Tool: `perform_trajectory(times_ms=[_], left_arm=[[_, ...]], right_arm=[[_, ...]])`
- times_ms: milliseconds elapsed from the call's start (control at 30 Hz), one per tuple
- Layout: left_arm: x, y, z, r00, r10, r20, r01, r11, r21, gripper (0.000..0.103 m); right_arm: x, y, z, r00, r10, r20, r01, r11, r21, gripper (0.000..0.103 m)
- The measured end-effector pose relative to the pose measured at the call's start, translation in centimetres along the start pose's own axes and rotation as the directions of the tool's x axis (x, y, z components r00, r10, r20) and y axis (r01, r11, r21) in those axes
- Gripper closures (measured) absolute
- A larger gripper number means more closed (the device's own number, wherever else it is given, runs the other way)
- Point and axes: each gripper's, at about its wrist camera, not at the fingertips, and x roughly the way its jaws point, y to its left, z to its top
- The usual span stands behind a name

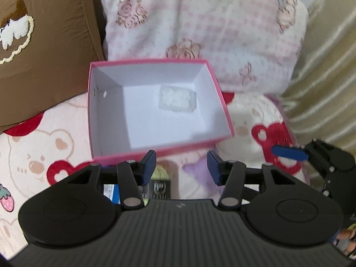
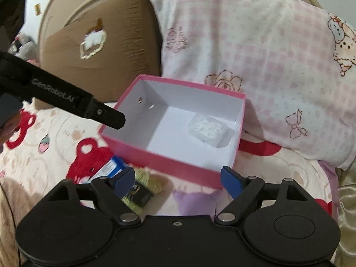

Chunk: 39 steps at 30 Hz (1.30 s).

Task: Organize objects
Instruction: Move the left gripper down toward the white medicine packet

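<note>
One pink box (image 1: 224, 102) holds one clear packet (image 1: 177, 100); both claws, left (image 1: 181, 168) and right (image 2: 178, 181), gape empty.

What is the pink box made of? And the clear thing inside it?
Pink box: looks like cardboard, with thin straight walls, a matte white inside and punched holes. Clear thing: probably see-through plastic, glossy, with something white and crinkly inside; it is too blurry to be sure.

Brown cushion (image 2: 100, 44) with a cream embroidered motif, propped at the head of the bed. Pink-checked pillow (image 2: 255, 55), printed with roses and bears, touching the cushion's right side. Fleece blanket (image 1: 40, 155) with red hearts and bear faces, spread before the cushion. Gold satin fabric (image 1: 329, 66), beyond the pillow.
</note>
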Motion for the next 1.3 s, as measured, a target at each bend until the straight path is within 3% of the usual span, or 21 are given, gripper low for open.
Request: perform_trajectory(times_ms=[167, 367, 733, 867, 1300], left_arm=[[-1.3, -0.8, -2.1, 0.998, -0.028, -0.048, 0.029, 0.999, 0.036, 0.05], [-2.7, -1.4, -4.6, 0.998, -0.004, -0.058, 0.009, 0.996, 0.087, 0.046], [-3.4, -2.0, -8.5, 0.995, -0.023, -0.095, 0.037, 0.989, 0.143, 0.04], [-3.0, -2.4, -9.6, 0.994, -0.051, -0.097, 0.065, 0.986, 0.151, 0.032], [0.7, -4.0, -12.1, 0.984, -0.096, -0.153, 0.12, 0.98, 0.158, 0.025]], right_arm=[[-2.1, 1.2, -2.1, 1.0, 0.009, -0.001, -0.009, 1.0, -0.028, 0.016], [-4.1, 2.3, -4.3, 0.999, 0.044, 0.0, -0.044, 0.998, -0.034, 0.016], [-4.3, 2.7, -7.6, 0.986, 0.129, -0.103, -0.132, 0.991, -0.015, 0.016], [-3.6, 2.7, -9.1, 0.984, 0.112, -0.14, -0.115, 0.993, -0.019, 0.016], [-2.1, 3.1, -13.5, 0.99, 0.047, -0.134, -0.056, 0.996, -0.064, 0.016]])
